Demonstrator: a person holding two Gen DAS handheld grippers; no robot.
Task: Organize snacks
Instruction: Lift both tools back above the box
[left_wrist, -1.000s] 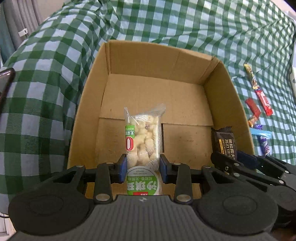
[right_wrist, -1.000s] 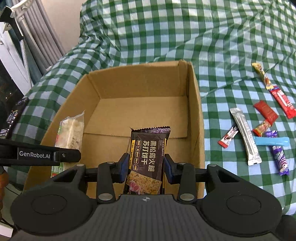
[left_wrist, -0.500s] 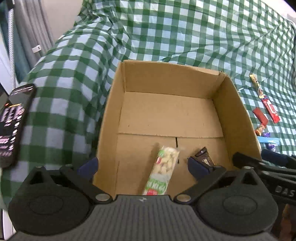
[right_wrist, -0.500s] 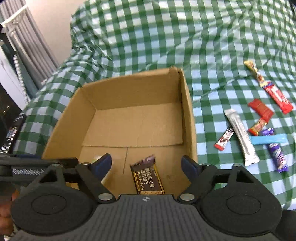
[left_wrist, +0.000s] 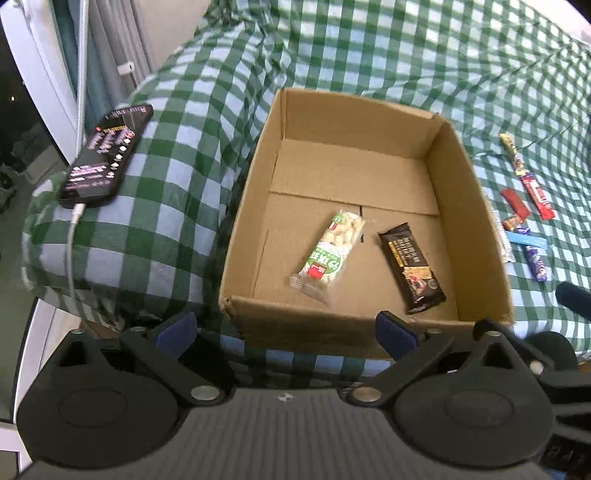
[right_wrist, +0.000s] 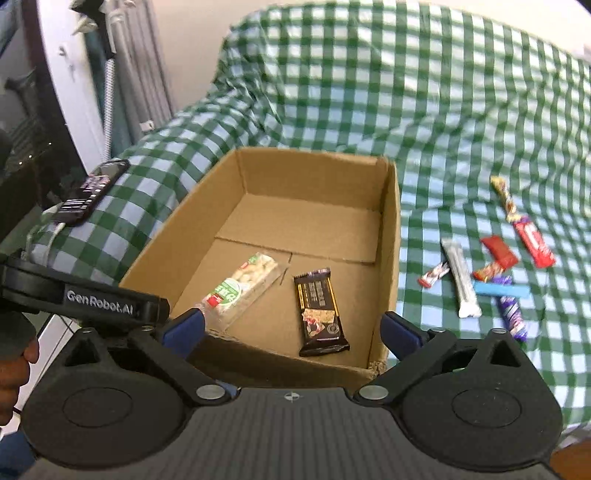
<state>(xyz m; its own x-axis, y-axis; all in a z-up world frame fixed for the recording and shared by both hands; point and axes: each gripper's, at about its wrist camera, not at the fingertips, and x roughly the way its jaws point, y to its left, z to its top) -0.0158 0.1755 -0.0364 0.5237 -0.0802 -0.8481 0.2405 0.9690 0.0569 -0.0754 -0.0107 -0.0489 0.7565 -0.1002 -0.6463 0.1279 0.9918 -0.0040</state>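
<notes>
We see the pale nut bar (left_wrist: 330, 255) and the dark biscuit bar (left_wrist: 410, 267) lying flat on the floor of the cardboard box (left_wrist: 480, 236), side by side but apart, their long axes running from near wall to far, tops leaning toward each other. The far half of the box is bare. Our left tongs (left_wrist: 286, 330) and right tongs (right_wrist: 291, 328) gape wide, holding nothing, at the near wall. More loose snacks (right_wrist: 495, 266) lie on the checked cloth (right_wrist: 424, 92) right of the box.
</notes>
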